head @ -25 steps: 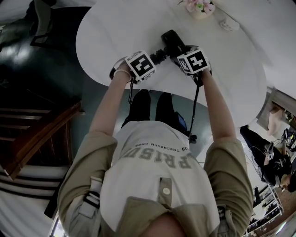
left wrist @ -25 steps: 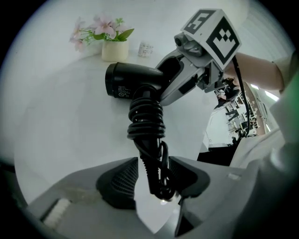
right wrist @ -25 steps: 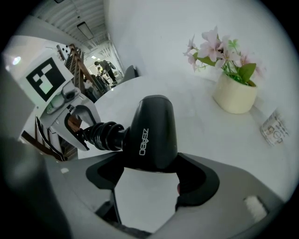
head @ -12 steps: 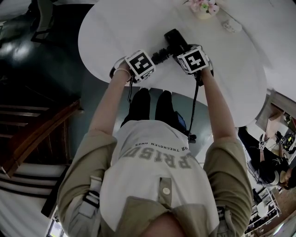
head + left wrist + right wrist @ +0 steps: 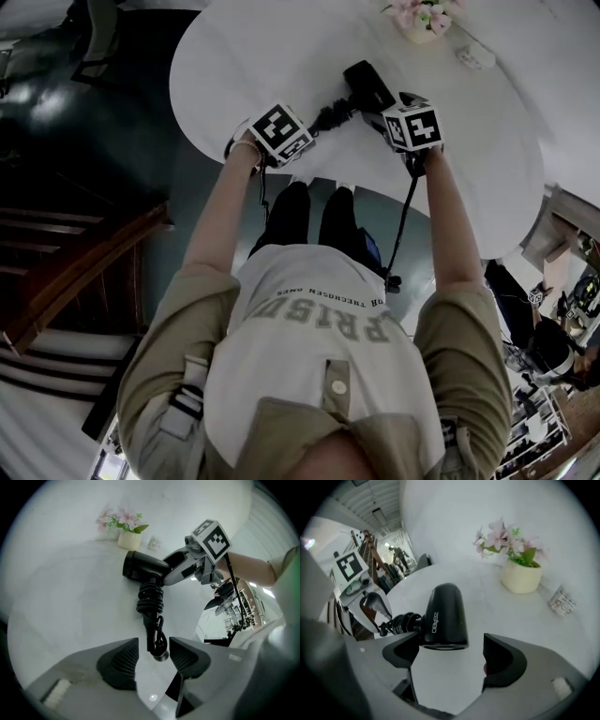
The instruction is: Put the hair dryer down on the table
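My right gripper has just opened; both hands have drifted further over the surface.
Hair dryer lies there between its parted jaws; left gripper, also apart, straddles the cord, which could snag and drag on withdrawal.

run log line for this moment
step: release | hair dryer: lying on table | right gripper: open, jaws just been opening, dryer between | left gripper: open, cord end between jaws

Khaki short-sleeved overshirt, button tab at the collar, black strap buckle lower left. White tee under it, grey block lettering, centre frame. Dark trousers above. Thin pale bracelet on wrist, upper left of centre.
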The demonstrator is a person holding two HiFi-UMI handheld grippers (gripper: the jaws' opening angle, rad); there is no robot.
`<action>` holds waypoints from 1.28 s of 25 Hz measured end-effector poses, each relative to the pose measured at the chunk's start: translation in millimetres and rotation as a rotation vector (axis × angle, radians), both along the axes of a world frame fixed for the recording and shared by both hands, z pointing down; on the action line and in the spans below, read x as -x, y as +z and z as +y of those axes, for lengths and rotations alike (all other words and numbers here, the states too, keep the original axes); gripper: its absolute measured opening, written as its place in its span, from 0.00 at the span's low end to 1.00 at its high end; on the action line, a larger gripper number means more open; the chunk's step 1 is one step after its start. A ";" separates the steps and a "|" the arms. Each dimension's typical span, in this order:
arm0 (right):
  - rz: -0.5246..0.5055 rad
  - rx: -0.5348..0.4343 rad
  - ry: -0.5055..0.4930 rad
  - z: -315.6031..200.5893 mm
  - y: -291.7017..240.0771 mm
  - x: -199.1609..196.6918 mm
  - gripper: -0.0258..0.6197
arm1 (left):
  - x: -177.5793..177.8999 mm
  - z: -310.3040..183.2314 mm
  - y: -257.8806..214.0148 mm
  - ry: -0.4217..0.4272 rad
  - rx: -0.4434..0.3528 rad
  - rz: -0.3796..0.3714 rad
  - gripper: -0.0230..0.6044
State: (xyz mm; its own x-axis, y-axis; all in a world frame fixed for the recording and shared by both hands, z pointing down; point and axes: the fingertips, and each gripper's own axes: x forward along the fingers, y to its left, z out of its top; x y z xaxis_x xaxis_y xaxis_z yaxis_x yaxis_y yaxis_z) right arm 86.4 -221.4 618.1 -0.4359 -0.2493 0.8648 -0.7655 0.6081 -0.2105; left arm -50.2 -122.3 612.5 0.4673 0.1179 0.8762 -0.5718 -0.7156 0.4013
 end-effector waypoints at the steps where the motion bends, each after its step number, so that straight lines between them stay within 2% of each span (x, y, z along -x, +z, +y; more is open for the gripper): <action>1: -0.057 -0.011 0.043 -2.6 -8.8 -1.6 0.71 | 1.8 -1.4 -6.0 -0.023 -0.005 0.030 0.38; 4: -0.231 -0.101 0.189 -15.7 -53.6 -11.6 0.71 | 3.2 -11.3 -35.1 -0.143 -0.023 0.173 0.38; 7: -0.308 -0.266 0.299 -28.1 -106.6 -26.3 0.71 | 8.2 -29.5 -72.2 -0.244 -0.118 0.272 0.38; 12: -0.329 -0.503 0.400 -29.5 -188.2 -36.4 0.69 | 8.6 -71.7 -163.8 -0.356 -0.446 0.408 0.38; 16: -0.313 -0.666 0.420 -20.8 -247.4 -32.0 0.65 | 15.3 -94.4 -232.0 -0.391 -0.767 0.413 0.38; 19: -0.270 -0.799 0.418 -10.9 -287.6 -28.5 0.59 | 22.3 -99.3 -273.8 -0.426 -0.929 0.434 0.38; 22: -0.247 -0.894 0.418 3.9 -313.1 -24.3 0.52 | 31.1 -95.2 -296.5 -0.483 -0.997 0.467 0.38; 23: -0.238 -0.922 0.419 8.8 -318.3 -23.7 0.49 | 34.2 -93.3 -301.8 -0.502 -1.017 0.478 0.35; 26: -0.214 -1.012 0.410 21.3 -330.4 -21.5 0.34 | 41.6 -86.8 -314.6 -0.540 -1.074 0.517 0.30; 28: -0.197 -1.059 0.400 26.2 -336.3 -20.5 0.31 | 43.4 -84.8 -319.6 -0.541 -1.096 0.527 0.30; 30: -0.192 -1.084 0.408 29.4 -340.5 -21.4 0.28 | 42.5 -83.6 -323.0 -0.528 -1.114 0.518 0.22; 32: -0.193 -1.107 0.429 32.0 -344.8 -23.7 0.21 | 39.0 -81.7 -328.0 -0.514 -1.135 0.513 0.21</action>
State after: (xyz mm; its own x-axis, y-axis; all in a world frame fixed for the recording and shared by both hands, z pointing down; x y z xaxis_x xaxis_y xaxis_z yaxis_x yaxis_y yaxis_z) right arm 110.1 -189.4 273.3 -0.2339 -0.9721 0.0201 -0.9632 0.2345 0.1316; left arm -89.2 -204.0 284.5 0.5411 -0.8365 0.0861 -0.8387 -0.5443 -0.0172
